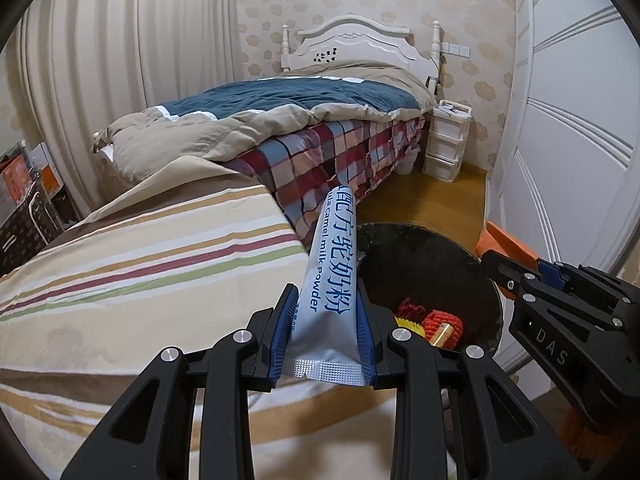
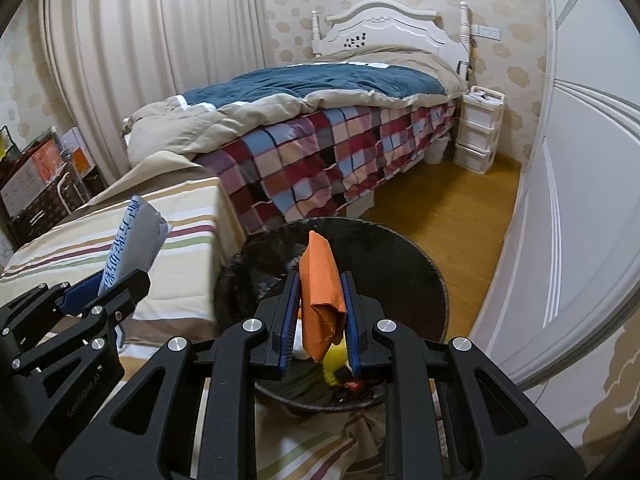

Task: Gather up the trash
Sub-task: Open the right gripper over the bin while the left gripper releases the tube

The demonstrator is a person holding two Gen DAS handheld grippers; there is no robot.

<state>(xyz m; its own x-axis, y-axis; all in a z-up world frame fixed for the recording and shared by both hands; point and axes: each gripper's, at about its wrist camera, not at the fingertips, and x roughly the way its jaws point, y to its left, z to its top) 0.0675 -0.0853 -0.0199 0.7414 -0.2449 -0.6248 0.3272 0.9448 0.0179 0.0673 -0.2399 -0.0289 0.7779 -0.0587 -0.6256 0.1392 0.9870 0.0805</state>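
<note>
Both grippers pointed forward and downward, side by side near the black trash bin (image 2: 400, 248), with the far bed (image 1: 320, 120) beyond them. The left gripper (image 1: 326, 320) reached over the near edge of the striped bedcover (image 1: 140, 264), just left of the bin; the right gripper (image 2: 318, 312) hung directly over the bin's open mouth.

The bin stood on the wooden floor between the striped cover and the white wardrobe door (image 1: 560, 140). Inside it lay trash already collected: a red knitted thing (image 1: 442, 322), something yellow (image 2: 334, 360) and a small gold-coloured cylinder (what exactly, the views did not make clear).

The left gripper's jaws were drawn narrow and clamped the sealed end of a white milk-powder sachet (image 1: 330, 264), which stuck up and away from the fingers, its far end above the bin's left rim. The right gripper's jaws were nearly closed, pinching a folded orange wrapper (image 2: 322, 284) upright above the bin.
</note>
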